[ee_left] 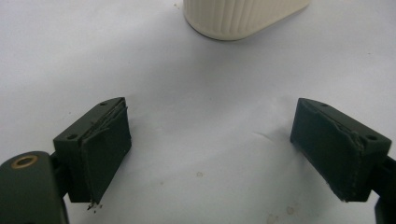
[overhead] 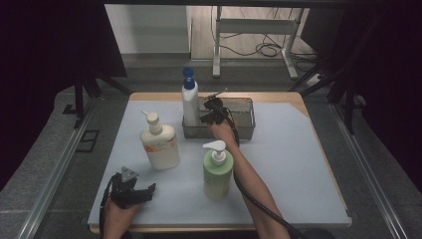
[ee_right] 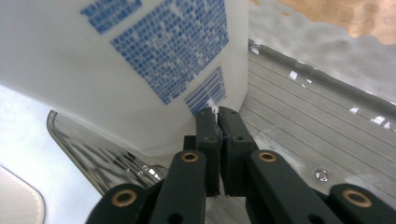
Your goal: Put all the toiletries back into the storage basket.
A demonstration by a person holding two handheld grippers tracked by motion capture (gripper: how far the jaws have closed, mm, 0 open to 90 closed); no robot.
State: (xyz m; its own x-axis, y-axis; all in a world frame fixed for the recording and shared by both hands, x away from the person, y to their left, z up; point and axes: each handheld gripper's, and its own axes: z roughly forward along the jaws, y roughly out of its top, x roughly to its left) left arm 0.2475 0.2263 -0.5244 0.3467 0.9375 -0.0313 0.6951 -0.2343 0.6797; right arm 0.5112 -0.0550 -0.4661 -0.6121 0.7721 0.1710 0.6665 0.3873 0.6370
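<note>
A white bottle with a blue cap (overhead: 190, 102) stands upright in the left end of a metal basket (overhead: 245, 130) at the back of the table. My right gripper (overhead: 208, 115) reaches into the basket just right of that bottle. Seen from the right gripper view, the right gripper (ee_right: 218, 112) is shut with nothing between its jaws, and its tips are against the bottle's blue-printed label (ee_right: 154, 51). The ribbed basket floor (ee_right: 299, 102) lies to the right. My left gripper (overhead: 148, 191) rests at the front left, and in its own view the left gripper (ee_left: 212, 112) is open over bare mat.
A cream pump bottle (overhead: 160, 147) stands left of centre; its base (ee_left: 238, 16) is just ahead of the left jaws. A green pump bottle (overhead: 218, 172) stands front centre, beside the right forearm. A pale mat (overhead: 293, 164) covers the table.
</note>
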